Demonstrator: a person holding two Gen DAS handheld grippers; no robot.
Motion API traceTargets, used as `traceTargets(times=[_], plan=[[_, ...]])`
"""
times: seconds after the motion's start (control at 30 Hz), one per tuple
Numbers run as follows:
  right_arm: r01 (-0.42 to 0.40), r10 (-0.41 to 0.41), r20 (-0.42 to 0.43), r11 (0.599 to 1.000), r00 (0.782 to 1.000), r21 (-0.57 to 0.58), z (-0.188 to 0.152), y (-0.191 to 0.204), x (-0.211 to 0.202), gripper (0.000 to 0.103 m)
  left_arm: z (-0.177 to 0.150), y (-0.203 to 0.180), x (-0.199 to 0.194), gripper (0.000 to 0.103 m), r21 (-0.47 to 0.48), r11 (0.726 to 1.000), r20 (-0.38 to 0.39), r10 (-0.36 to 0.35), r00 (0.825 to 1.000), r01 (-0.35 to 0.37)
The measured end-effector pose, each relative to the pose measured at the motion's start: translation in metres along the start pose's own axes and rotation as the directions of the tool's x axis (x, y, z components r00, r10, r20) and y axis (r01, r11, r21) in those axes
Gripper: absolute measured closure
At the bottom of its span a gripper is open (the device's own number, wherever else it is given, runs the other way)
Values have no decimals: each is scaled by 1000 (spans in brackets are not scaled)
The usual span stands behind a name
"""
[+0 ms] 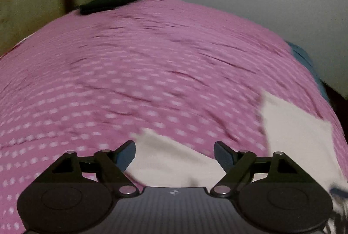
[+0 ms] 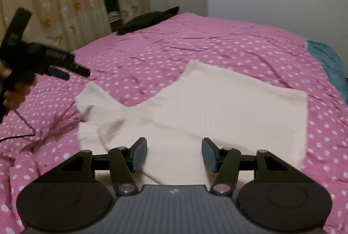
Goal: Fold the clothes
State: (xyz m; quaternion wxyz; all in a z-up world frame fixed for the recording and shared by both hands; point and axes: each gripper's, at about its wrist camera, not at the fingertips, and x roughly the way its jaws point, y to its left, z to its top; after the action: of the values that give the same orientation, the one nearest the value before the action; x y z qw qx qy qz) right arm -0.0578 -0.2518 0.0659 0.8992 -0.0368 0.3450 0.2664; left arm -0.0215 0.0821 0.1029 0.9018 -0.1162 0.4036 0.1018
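L gripper (image 2: 65, 73) out at 9 o'clock in the right wrist view, up off the bed, jaws apart w/ nothing between them; its own cam is smeared, so detail there is soft. Cream garment (image 2: 217, 107) lies mid-bed on the pink dotted cover (image 2: 195, 42), one flap reaching toward 10 o'clock, main panel running to 3. R gripper (image 2: 174, 152) at 6 o'clock just above the near hem, jaws wide, empty.

Looks like a between-folds beat: cloth part-folded, neither tool holding. Next move prob needs a pinch on an edge or corner, then a carry across w/o dragging the layers under it.

Count: 2 grippers, 1 cream garment, 1 dark bundle (image 2: 150, 19) at 11 o'clock, 1 teal cloth (image 2: 330, 64) at 2 o'clock.
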Motion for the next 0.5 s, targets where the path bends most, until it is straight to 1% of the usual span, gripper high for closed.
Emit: traceTargets(times=[0.07,0.13,0.2,0.3,0.37,0.43,0.5], plan=[[-12,12,-2,1000,1000,-14,1,5,3,46,0,13,5,21,-51,998,-13,30,999,-30],[-18,18,0,1000,1000,-11,1,5,4,46,-4,24,13,23,-92,995,-41,32,999,-36],[-24,24,2,1000,1000,1,1,4,3,46,-8,32,22,32,-135,990,-79,22,997,-33],[-28,28,0,1000,1000,10,1,2,3,45,-14,46,35,38,-218,975,-128,17,992,-45],[-27,27,1,1000,1000,12,1,1,2,45,-17,52,40,41,-253,965,-130,29,991,-61],[-26,26,1,1000,1000,15,1,0,2,45,-18,58,45,44,-287,956,-129,25,991,-62],[-28,28,2,999,1000,21,2,-1,3,45,-20,64,50,45,-316,947,-133,23,991,-65]])
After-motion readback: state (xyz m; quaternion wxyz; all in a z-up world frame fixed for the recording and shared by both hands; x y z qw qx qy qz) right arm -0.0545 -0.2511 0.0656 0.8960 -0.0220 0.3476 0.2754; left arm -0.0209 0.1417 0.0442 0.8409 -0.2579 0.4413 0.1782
